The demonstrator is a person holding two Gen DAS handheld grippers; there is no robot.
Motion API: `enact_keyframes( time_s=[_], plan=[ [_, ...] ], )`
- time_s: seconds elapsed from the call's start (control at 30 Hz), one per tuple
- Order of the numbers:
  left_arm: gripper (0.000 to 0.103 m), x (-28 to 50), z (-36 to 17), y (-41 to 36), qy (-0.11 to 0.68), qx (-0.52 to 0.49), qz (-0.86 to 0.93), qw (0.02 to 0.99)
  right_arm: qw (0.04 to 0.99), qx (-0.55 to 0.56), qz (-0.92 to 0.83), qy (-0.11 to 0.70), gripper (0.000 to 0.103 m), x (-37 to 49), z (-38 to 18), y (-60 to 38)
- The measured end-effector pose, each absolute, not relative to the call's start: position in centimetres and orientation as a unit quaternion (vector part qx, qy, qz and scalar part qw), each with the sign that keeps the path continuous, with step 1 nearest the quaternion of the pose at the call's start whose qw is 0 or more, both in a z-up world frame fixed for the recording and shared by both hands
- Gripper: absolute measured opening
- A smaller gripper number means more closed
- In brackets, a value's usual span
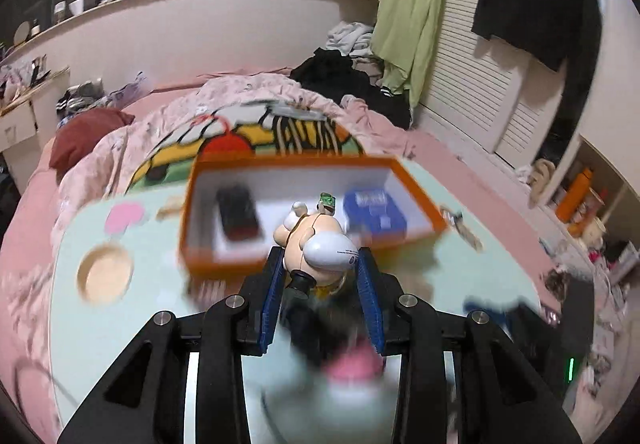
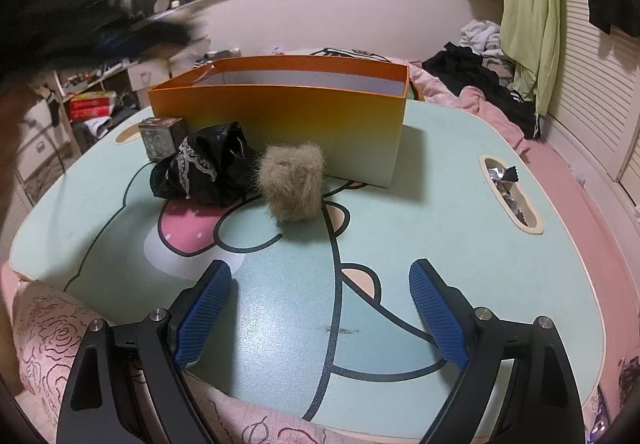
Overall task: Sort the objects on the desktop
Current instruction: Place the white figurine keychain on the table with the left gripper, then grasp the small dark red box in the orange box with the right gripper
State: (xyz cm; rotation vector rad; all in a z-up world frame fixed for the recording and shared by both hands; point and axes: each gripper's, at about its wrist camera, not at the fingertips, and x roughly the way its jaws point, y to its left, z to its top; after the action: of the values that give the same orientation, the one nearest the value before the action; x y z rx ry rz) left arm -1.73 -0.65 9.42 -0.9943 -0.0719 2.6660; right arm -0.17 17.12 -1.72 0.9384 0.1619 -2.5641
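My left gripper (image 1: 320,260) is shut on a small peach and white toy figure (image 1: 320,240), held in the air just in front of the orange box (image 1: 312,167). The left wrist view blurs, but the box's white inside shows a black object (image 1: 236,211) and a blue pack (image 1: 374,211). In the right wrist view the orange box (image 2: 280,115) stands at the back of the mint-green table (image 2: 440,224). A furry beige cube (image 2: 290,181), a black lace-trimmed cloth bundle (image 2: 204,167) and a small grey tin (image 2: 162,137) lie before it. My right gripper (image 2: 320,280) hangs open and empty over the near table.
A slot in the table's right side (image 2: 508,187) holds foil wrappers. A round cup recess (image 1: 104,274) sits at the table's left. Pink bedding surrounds the table, with clothes heaped at the back right (image 2: 480,71). A blurred dark shape (image 2: 80,31) fills the upper left of the right wrist view.
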Motion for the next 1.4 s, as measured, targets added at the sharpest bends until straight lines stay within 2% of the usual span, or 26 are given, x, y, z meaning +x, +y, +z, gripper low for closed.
enact_keyframes(
  time_s=[0.23, 0.33, 0.37, 0.4, 0.47, 0.57, 0.7, 0.73, 0.77, 0.9, 1.17, 1.23, 1.37, 1.4],
  plan=[
    [0.037, -2.1, 4.3, 0.2, -0.016, -0.379, 0.914, 0.140, 0.202, 0.336, -0.918, 0.058, 0.091, -0.2, -1.7, 17.1],
    [0.043, -2.8, 3.9, 0.0, -0.036, -0.384, 0.915, 0.119, 0.202, 0.336, -0.918, 0.058, 0.091, -0.1, -1.7, 17.0],
    [0.050, -2.4, 4.2, -0.3, -0.043, -0.379, 0.918, 0.113, 0.202, 0.336, -0.918, 0.058, 0.091, -0.2, -1.7, 17.0],
    [0.067, -1.4, 4.6, -0.7, -0.049, -0.362, 0.924, 0.115, 0.202, 0.336, -0.918, 0.058, 0.091, -0.2, -1.7, 17.1],
    [0.086, 0.5, 5.2, -1.3, -0.044, -0.331, 0.935, 0.116, 0.202, 0.336, -0.918, 0.058, 0.091, -0.2, -1.7, 17.0],
    [0.086, 2.9, 5.2, -2.0, -0.004, -0.317, 0.944, 0.093, 0.202, 0.336, -0.918, 0.058, 0.091, -0.2, -1.7, 17.1],
    [0.086, 3.9, 1.7, -2.6, 0.026, -0.382, 0.921, 0.071, 0.202, 0.336, -0.918, 0.058, 0.091, -0.2, -1.7, 17.1],
    [0.092, 3.9, 0.6, -2.5, 0.035, -0.389, 0.918, 0.066, 0.202, 0.336, -0.918, 0.058, 0.091, -0.2, -1.7, 17.1],
    [0.094, 4.5, 0.0, -2.2, 0.046, -0.350, 0.934, 0.053, 0.201, 0.335, -0.919, 0.061, 0.091, -0.1, -1.7, 17.0],
    [0.099, 4.0, -0.6, -1.7, 0.024, -0.327, 0.944, 0.030, 0.201, 0.336, -0.918, 0.060, 0.091, -0.2, -1.7, 16.9],
    [0.100, 4.8, -0.9, -2.0, 0.020, -0.320, 0.947, 0.026, 0.217, 0.325, -0.919, 0.047, 0.090, 0.0, -1.0, 17.2],
    [0.100, 5.0, -0.8, -2.0, 0.019, -0.319, 0.947, 0.026, 0.221, 0.296, -0.929, 0.032, 0.069, -0.3, 0.8, 17.8],
    [0.100, 5.0, -0.8, -2.0, 0.019, -0.319, 0.947, 0.026, 0.254, 0.272, -0.928, -0.022, 0.068, -3.7, 7.4, 16.4],
    [0.100, 5.0, -0.8, -2.1, 0.019, -0.319, 0.947, 0.026, 0.264, 0.286, -0.921, -0.028, 0.064, -5.0, 8.3, 15.4]
  ],
)
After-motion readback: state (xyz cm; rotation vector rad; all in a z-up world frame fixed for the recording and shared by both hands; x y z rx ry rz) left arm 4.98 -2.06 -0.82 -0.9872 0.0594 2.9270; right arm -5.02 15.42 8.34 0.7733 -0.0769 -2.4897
